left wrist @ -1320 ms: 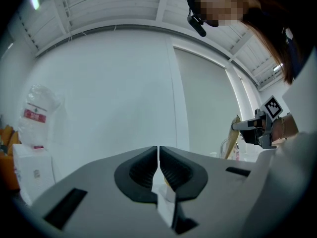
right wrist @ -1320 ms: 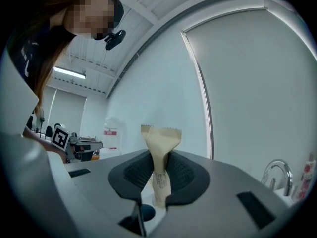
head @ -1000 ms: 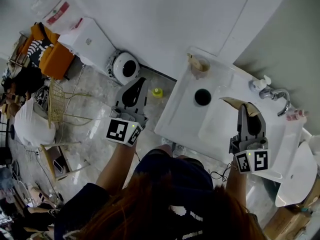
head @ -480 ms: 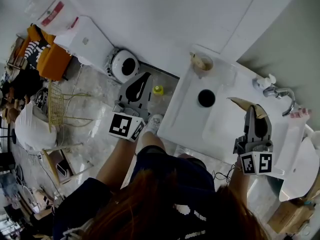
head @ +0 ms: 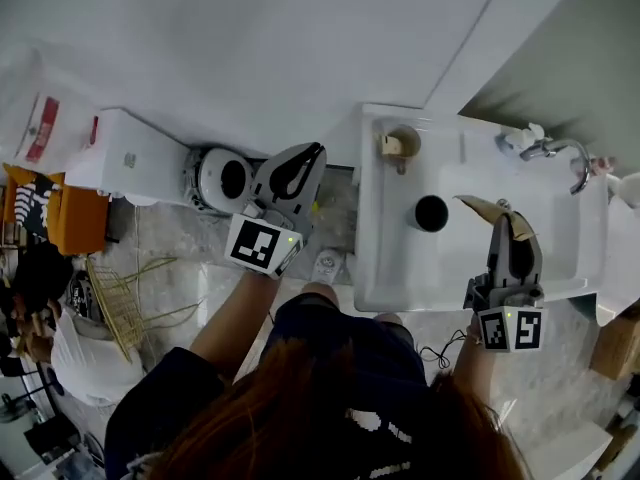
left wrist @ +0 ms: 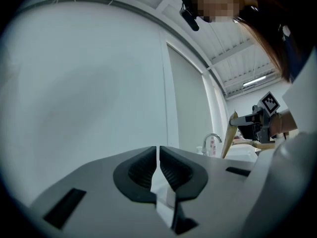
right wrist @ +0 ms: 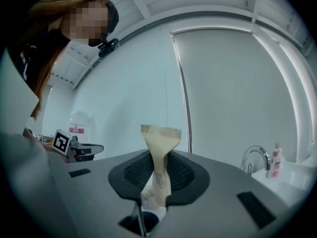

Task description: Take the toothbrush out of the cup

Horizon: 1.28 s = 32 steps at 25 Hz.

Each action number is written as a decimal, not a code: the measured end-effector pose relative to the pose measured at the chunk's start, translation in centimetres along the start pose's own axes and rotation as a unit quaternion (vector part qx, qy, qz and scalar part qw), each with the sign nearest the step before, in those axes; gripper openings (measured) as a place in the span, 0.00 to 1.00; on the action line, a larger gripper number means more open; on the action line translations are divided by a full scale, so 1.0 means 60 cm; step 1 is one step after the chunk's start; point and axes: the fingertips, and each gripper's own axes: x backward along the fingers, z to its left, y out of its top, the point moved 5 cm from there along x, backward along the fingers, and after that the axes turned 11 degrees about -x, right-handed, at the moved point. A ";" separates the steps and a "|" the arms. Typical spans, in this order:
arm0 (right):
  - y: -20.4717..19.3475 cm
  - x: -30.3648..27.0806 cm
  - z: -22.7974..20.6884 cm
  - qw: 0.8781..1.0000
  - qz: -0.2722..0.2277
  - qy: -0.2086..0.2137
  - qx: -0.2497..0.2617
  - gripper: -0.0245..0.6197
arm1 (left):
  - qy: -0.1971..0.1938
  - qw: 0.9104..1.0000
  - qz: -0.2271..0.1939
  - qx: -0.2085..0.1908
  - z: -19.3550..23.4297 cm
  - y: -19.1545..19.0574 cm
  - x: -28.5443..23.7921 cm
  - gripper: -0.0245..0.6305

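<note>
Found left tongs (head: 316, 152) pinched together, empty, newly swung in beside the left edge of the sink (head: 376, 268); right tongs (head: 503, 221) clamped on paper-wrapped toothbrush (head: 478, 205) over that sink, clear of the cup (head: 404, 144) in its corner: extraction judged done.

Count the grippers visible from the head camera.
2. The left gripper hangs left of the sink, shut and empty; the right gripper is over the sink, clamping a beige packet. None hidden.

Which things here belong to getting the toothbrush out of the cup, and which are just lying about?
Job: right gripper, shut on a beige wrapped packet, likely the toothbrush; tan cup; black round thing, maybe a cup.
Lying about: faucet; round white floor appliance; left gripper, shut, empty.
</note>
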 end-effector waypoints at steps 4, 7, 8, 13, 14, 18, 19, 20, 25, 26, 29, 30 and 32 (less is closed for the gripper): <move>-0.013 0.020 0.029 0.998 -0.011 -0.063 -0.006 0.17 | -0.081 0.997 0.015 -0.001 0.013 -0.034 -0.037 0.08; -0.022 0.043 0.043 0.995 -0.013 -0.100 -0.011 0.17 | -0.128 0.991 0.032 0.002 0.002 -0.060 -0.056 0.08; -0.025 0.047 0.045 0.994 -0.011 -0.107 -0.011 0.17 | -0.136 0.990 0.034 0.006 -0.003 -0.067 -0.060 0.08; -0.026 0.047 0.035 0.993 -0.011 -0.113 -0.015 0.17 | -0.167 0.983 0.062 0.040 -0.040 -0.104 -0.089 0.25; -0.026 0.043 0.032 0.994 -0.011 -0.109 -0.017 0.17 | -0.174 0.981 0.071 0.045 -0.049 -0.112 -0.097 0.28; -0.028 0.017 0.016 0.996 -0.006 -0.090 -0.020 0.17 | -0.191 0.974 0.108 0.062 -0.080 -0.147 -0.128 0.39; -0.031 0.009 0.012 0.996 -0.006 -0.086 -0.023 0.17 | -0.194 0.972 0.114 0.062 -0.086 -0.155 -0.138 0.41; -0.034 0.002 0.007 0.996 -0.006 -0.082 -0.027 0.17 | -0.197 0.971 0.121 0.060 -0.093 -0.165 -0.148 0.42; -0.044 -0.020 -0.002 0.996 -0.004 -0.074 -0.041 0.17 | -0.200 0.965 0.154 0.072 -0.113 -0.220 -0.203 0.47; -0.044 -0.022 -0.002 0.996 -0.003 -0.074 -0.042 0.17 | -0.201 0.965 0.153 0.075 -0.112 -0.224 -0.212 0.47; -0.046 -0.022 -0.007 0.996 0.000 -0.083 -0.043 0.17 | -0.219 0.964 0.133 0.068 -0.115 -0.218 -0.233 0.47; -0.047 -0.020 -0.010 0.995 0.001 -0.086 -0.044 0.17 | -0.228 0.963 0.127 0.064 -0.118 -0.216 -0.238 0.47; -0.047 -0.019 -0.015 0.995 0.001 -0.093 -0.045 0.17 | -0.238 0.963 0.117 0.054 -0.120 -0.212 -0.244 0.42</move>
